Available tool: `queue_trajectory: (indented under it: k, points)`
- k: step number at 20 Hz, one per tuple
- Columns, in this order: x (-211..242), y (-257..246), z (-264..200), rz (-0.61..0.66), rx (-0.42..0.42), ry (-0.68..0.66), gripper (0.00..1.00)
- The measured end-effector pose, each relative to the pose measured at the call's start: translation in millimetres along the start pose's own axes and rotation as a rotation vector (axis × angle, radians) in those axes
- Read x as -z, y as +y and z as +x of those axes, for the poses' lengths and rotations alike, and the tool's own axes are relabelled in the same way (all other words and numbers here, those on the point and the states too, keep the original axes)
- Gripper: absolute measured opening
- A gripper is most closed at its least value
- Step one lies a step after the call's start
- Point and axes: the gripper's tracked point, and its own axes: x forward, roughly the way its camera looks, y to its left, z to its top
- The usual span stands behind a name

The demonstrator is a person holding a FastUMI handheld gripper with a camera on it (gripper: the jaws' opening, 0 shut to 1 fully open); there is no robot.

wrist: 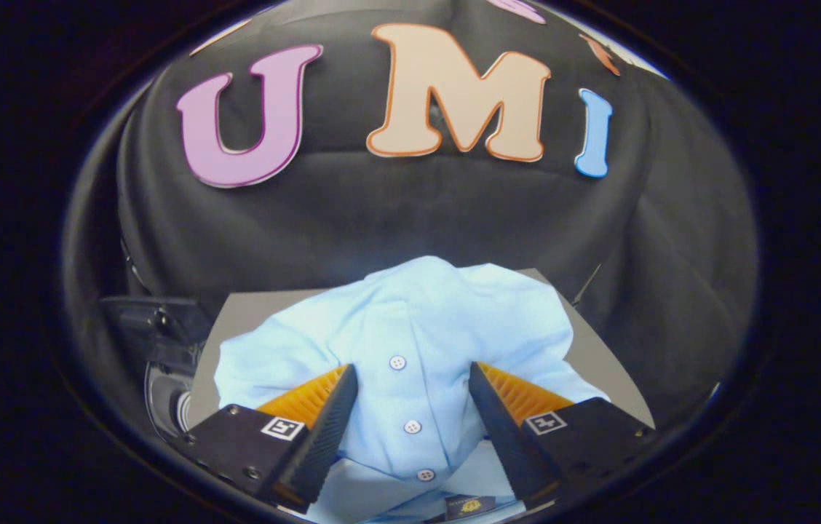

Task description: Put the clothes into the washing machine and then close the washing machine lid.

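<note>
Cloth-walled booth (410, 218), grey table (600, 364)

The gripper (413, 378) points forward and down over the pale blue buttoned shirt (410, 327), fingers (323, 415) spread wide apart, its button placket between them.

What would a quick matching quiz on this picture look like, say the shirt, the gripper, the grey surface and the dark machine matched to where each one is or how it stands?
Things:
1. light blue shirt
2. gripper
3. grey surface
4. dark machine

Descriptions:
A. off to the side of the grey surface, beside the shirt
B. open, one finger on each side of the button line
C. crumpled in a heap, buttons facing up
D. lying flat under the shirt

Pairs: 1-C, 2-B, 3-D, 4-A
</note>
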Motion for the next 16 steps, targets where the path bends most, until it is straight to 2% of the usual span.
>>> queue_trajectory:
  k: [1, 2, 5, 6, 7, 11, 16]
  points:
    - [-6.8, 0.5, 0.2, 0.013, 0.020, -0.043, 0.65]
    - [-3.2, 5.6, 2.8, -0.005, -0.001, 0.003, 0.56]
    - [-1.0, 13.1, 0.7, -0.044, -0.037, -0.007, 0.31]
    - [-6.3, 13.6, -0.9, -0.016, -0.055, -0.033, 0.23]
    - [1.5, 15.8, -4.2, 0.044, -0.080, 0.000, 0.14]
    - [-4.2, 16.9, -8.8, 0.097, -0.138, -0.023, 0.02]
    - [-19.0, 20.2, -20.5, 0.061, -0.152, -0.059, 0.01]
